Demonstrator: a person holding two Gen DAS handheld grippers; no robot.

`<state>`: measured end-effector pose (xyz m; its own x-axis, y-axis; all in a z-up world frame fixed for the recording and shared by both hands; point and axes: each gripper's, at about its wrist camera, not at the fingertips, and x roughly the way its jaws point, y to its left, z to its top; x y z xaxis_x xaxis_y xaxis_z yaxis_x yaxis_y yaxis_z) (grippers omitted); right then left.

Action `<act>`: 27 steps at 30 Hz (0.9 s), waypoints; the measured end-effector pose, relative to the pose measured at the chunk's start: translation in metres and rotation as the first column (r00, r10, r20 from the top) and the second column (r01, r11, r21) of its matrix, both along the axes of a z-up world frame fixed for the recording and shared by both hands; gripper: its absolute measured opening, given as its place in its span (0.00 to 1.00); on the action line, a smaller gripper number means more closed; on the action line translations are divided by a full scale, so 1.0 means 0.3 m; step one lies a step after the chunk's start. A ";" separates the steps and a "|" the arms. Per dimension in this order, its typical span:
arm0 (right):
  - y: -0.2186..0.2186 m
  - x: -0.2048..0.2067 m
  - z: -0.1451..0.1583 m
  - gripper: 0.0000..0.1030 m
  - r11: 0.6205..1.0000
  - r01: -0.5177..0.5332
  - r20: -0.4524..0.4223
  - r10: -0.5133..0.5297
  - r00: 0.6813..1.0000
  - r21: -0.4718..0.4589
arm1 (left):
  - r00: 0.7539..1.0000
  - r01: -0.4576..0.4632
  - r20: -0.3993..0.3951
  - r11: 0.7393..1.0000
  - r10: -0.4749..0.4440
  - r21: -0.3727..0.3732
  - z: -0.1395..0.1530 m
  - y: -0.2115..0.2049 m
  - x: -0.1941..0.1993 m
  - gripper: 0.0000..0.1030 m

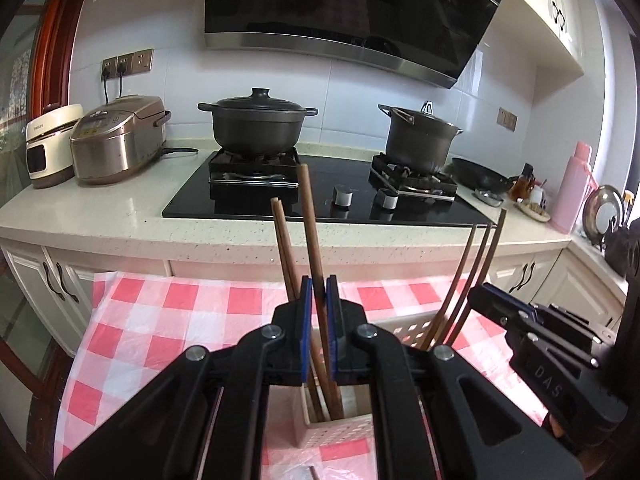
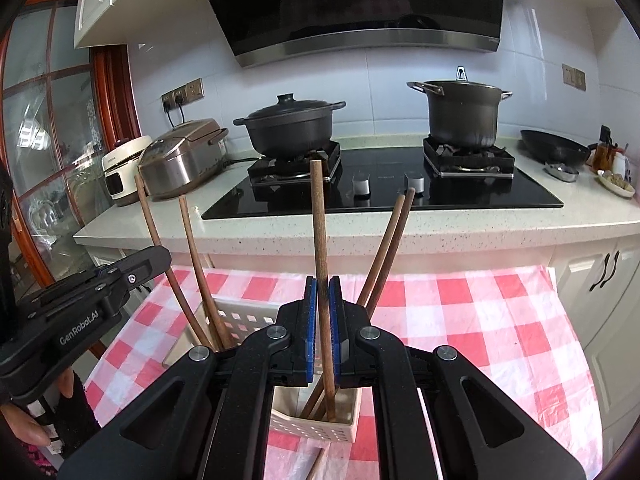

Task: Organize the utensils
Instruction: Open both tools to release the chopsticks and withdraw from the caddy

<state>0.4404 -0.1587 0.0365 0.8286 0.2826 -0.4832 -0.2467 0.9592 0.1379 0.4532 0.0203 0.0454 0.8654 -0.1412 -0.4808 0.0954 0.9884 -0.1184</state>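
Chopstick (image 1: pixel 314 248) upright in left claw (image 1: pixel 319 320)

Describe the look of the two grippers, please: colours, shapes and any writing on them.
Both are matte black with blue pads on the fingers and silver pivot bolts. The right gripper shows "DAS"; the left gripper shows "GenRobot.AI" in white.

Your two wrist views, side by side, face the stove (image 1: pixel 316 196) at 12 o'clock.
Both look closely down on the holder (image 2: pixel 316 426) and share the checked cloth (image 1: pixel 168 320).

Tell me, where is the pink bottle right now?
The pink bottle stands on the counter at the far right of the left view, beyond the frying pan.
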 end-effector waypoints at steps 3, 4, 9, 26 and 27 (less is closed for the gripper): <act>0.007 0.007 -0.009 0.10 1.000 -0.018 -0.005 0.018 1.000 -0.009 | 1.000 0.017 -0.007 1.000 -0.017 0.021 -0.016 -0.011 -0.002 0.13; 0.007 0.007 -0.010 0.10 1.000 -0.019 -0.005 0.019 1.000 -0.013 | 1.000 0.016 -0.004 1.000 -0.016 0.027 -0.013 -0.016 -0.007 0.17; -0.009 -0.022 0.007 0.10 1.000 -0.007 0.001 0.007 1.000 -0.007 | 1.000 -0.010 0.014 0.999 0.009 0.035 0.004 -0.003 -0.043 0.24; -0.074 -0.393 0.009 0.44 0.997 -0.077 0.051 0.075 0.996 0.028 | 0.994 -0.067 0.092 0.991 0.056 0.117 -0.037 0.029 -0.453 0.89; -0.076 -0.403 -0.001 0.46 0.996 -0.079 0.046 0.078 0.996 0.032 | 0.994 -0.067 0.090 0.991 0.057 0.116 -0.047 0.029 -0.467 0.92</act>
